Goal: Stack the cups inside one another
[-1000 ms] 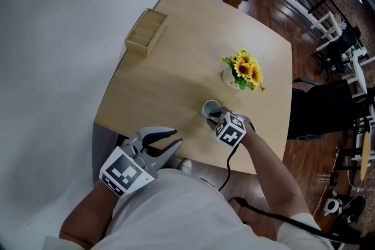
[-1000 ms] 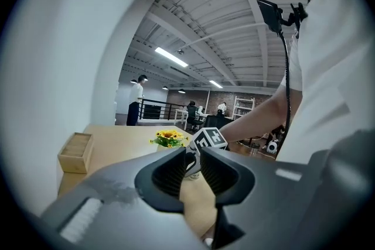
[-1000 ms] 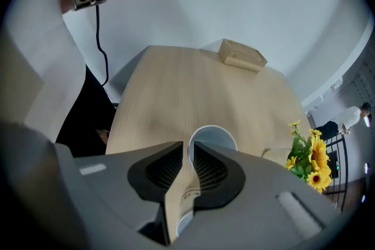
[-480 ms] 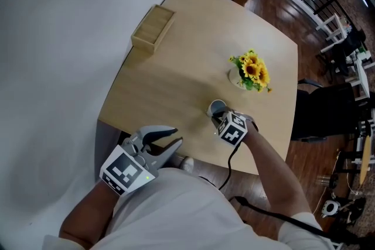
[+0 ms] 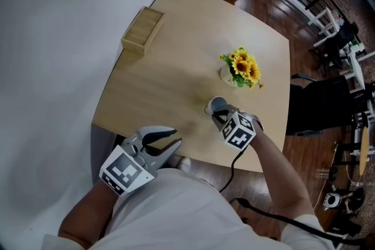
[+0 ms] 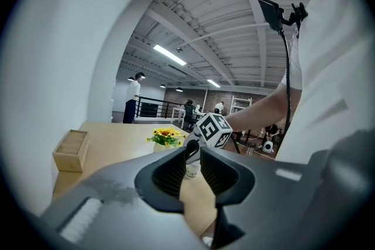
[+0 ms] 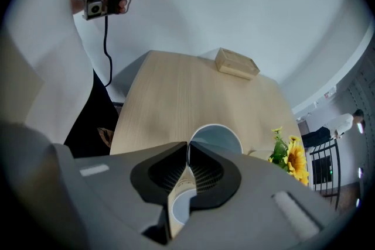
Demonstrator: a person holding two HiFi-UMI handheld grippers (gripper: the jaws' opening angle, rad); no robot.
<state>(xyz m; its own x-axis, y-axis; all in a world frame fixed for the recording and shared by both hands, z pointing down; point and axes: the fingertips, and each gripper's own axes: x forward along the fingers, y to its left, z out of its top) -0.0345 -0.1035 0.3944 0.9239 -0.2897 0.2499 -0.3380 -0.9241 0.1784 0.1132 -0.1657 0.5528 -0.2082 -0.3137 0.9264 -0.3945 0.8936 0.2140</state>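
A white paper cup [image 5: 214,105] is pinched by its wall between the right gripper's [image 5: 218,117] closed fingers, just beside the yellow sunflower bouquet [image 5: 240,67] on the wooden table [image 5: 170,67]. The left gripper's [image 5: 174,137] fingers are held apart, empty.

table [image 5: 170,88]: pale wood | wooden box [image 5: 142,30]: far-left edge | sunflowers [image 5: 241,67]: mid-right

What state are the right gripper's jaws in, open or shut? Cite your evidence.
Shut: the right gripper pinches the wall of the cup at its rim, pads pressed together on it with no gap.
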